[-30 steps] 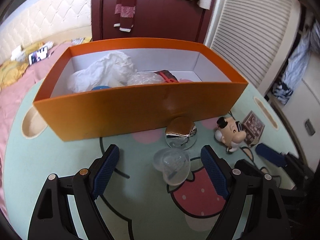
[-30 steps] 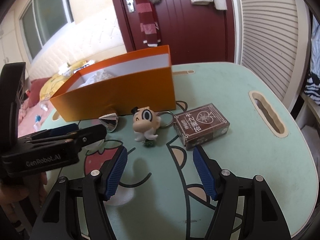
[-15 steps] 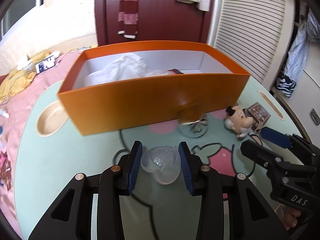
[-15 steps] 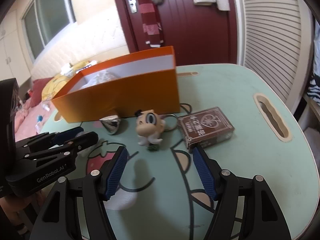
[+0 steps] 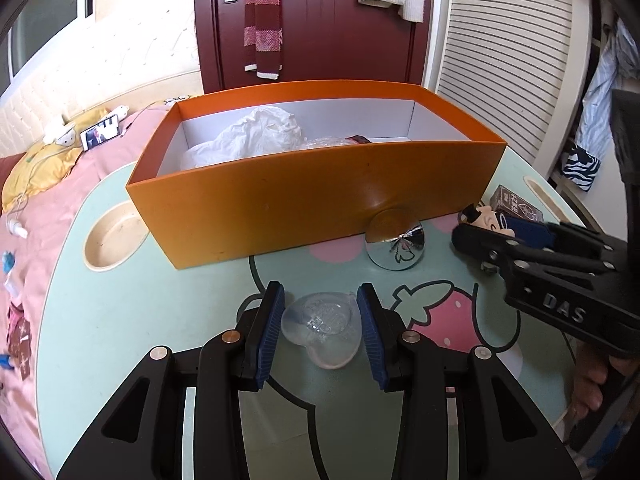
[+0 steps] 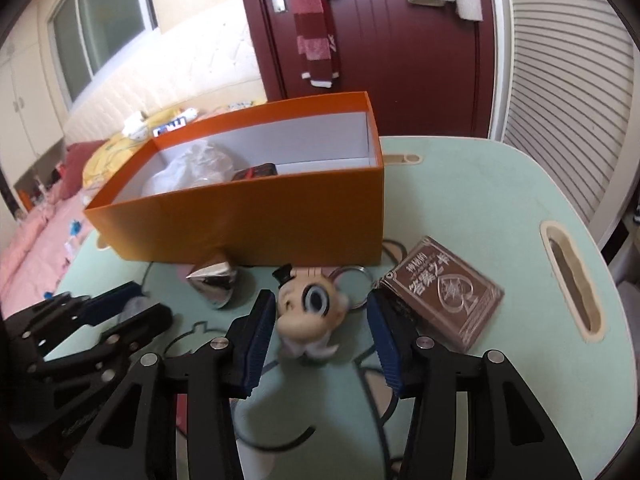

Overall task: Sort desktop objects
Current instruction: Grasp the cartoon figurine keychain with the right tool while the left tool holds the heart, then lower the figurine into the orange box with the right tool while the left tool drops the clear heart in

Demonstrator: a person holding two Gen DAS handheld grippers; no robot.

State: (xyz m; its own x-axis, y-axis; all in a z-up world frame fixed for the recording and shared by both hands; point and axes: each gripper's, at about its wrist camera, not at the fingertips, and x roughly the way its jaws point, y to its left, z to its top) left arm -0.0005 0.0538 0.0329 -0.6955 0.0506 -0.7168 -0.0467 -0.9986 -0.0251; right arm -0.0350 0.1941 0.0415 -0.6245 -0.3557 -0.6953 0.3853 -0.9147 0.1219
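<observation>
**Both grippers at their objects**

My left gripper [image 5: 320,328] is closed on the clear heart-shaped case [image 5: 320,330] just above the table [image 5: 120,320]. My right gripper [image 6: 320,336] straddles the keychain figure [image 6: 310,316] – pads not touching – before the orange box [image 6: 260,220].

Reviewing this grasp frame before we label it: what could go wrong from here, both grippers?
1. The left gripper pinches the clear heart-shaped piece on smooth, curved sides; it may slip or pop out on the way to the orange box.
2. The right gripper straddles the cartoon-head keychain without clamping; closing could shove it, and its ring lies by the card pack.
3. The grippers work close together, so they could collide.
</observation>
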